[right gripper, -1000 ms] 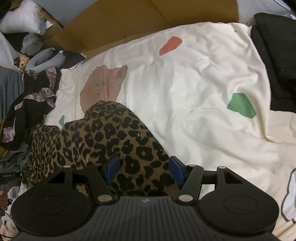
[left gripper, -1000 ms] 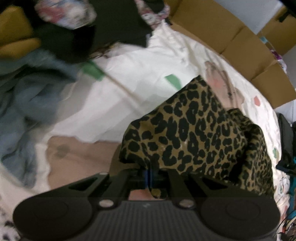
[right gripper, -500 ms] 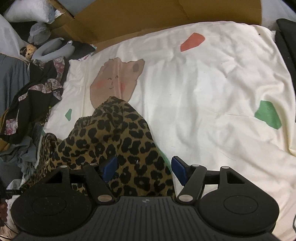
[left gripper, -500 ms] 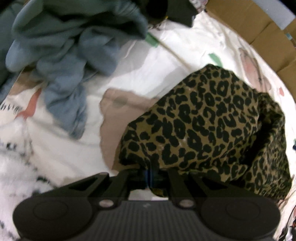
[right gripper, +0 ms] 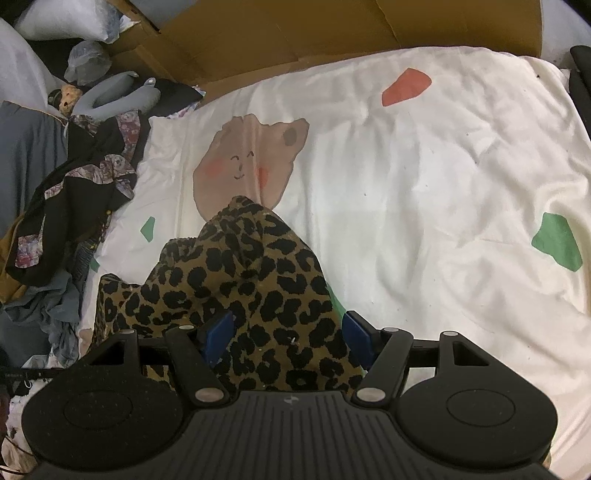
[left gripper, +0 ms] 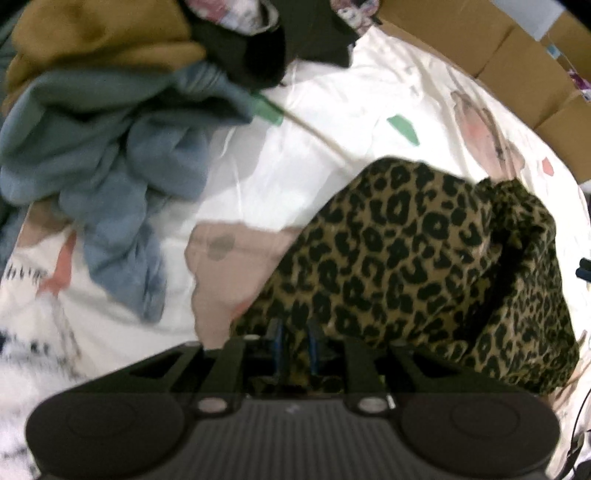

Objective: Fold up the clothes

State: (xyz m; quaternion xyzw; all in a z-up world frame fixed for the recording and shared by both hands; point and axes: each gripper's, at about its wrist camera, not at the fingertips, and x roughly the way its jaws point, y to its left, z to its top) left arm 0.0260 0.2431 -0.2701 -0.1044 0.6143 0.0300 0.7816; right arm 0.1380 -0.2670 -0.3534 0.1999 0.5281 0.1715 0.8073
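Two grippers, one leopard-print garment (left gripper: 417, 266) on a cream bedsheet (left gripper: 332, 122) printed with coloured shapes and a smiling face.

Left gripper (left gripper: 293, 343): blue pads close together, a fold of the garment's edge pinched between them. The rest of the cloth rises ahead and to the right of the fingers in a bunched heap.

Right gripper (right gripper: 288, 336): blue pads set wide apart, the garment lying between them and mounding forward from the fingers. Whether either pad touches the cloth cannot be told.

Surroundings: blue-grey clothes (left gripper: 110, 184) heaped on the sheet left of the garment, well apart from it; a mustard item (left gripper: 96, 40) and dark clothes (left gripper: 266, 48) behind them; brown cardboard (right gripper: 332, 26) along the far edge of the bed.
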